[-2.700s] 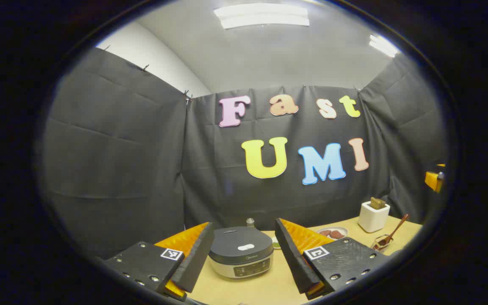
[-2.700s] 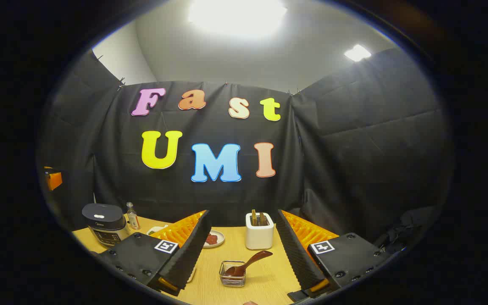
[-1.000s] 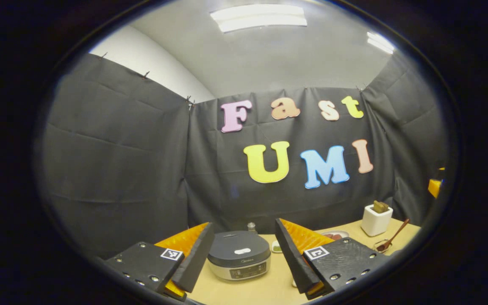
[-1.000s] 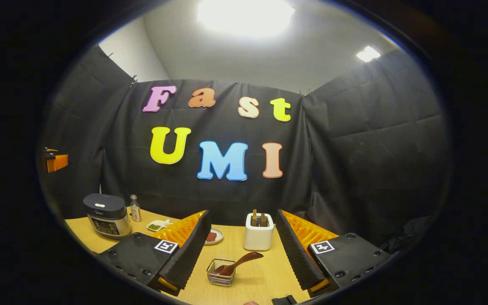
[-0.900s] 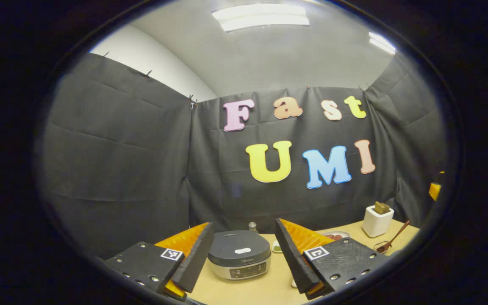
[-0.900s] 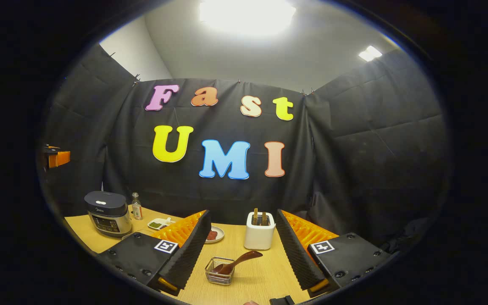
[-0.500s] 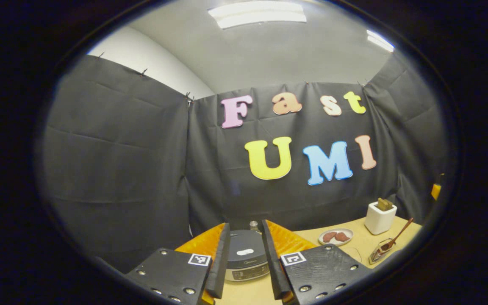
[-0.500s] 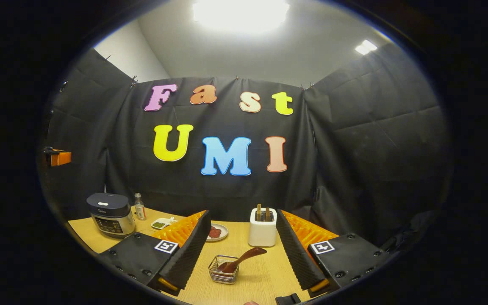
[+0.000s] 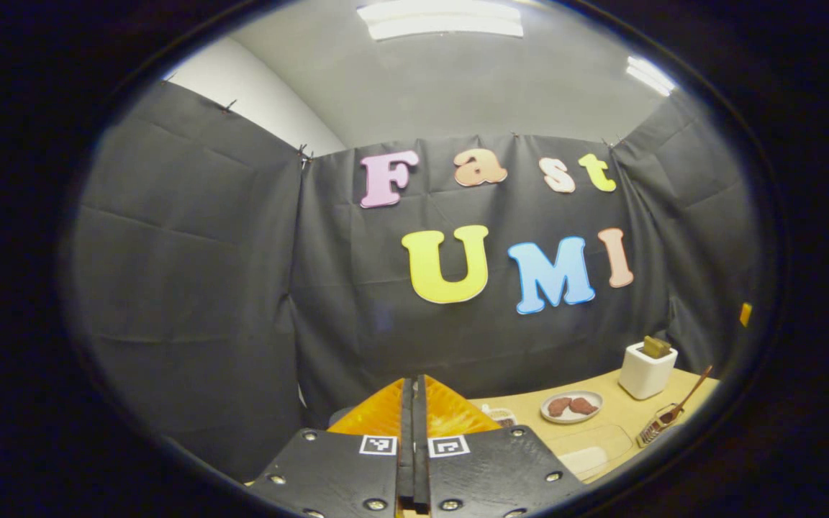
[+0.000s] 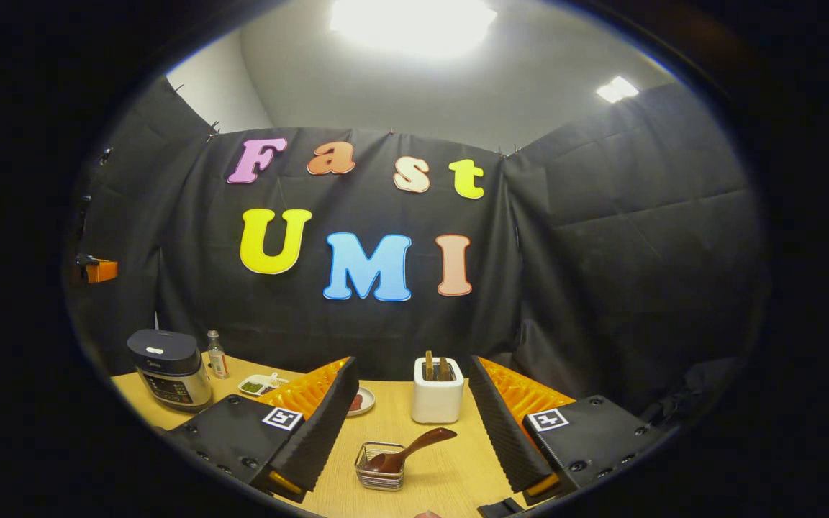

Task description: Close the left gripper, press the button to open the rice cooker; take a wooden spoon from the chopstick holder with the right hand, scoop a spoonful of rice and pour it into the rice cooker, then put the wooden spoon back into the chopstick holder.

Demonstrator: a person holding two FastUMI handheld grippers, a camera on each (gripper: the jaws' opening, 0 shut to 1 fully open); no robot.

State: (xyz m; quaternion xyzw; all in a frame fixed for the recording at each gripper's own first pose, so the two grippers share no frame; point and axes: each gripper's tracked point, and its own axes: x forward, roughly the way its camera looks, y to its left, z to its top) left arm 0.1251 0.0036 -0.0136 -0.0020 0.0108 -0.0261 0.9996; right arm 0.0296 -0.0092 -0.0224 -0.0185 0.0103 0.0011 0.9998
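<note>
Across the counter (image 10: 450, 467) your left claw (image 9: 412, 392) has just snapped fully together, gripping nothing; press the rice cooker (image 10: 168, 368) button next. Right claw (image 10: 413, 403) gapes, unladen.

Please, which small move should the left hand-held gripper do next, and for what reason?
Probably bring the left hand-held gripper down onto the button on the lid of the rice cooker. Its fingers are already shut together, and the right gripper view shows the lid down, so pressing seems the step that remains.
</note>
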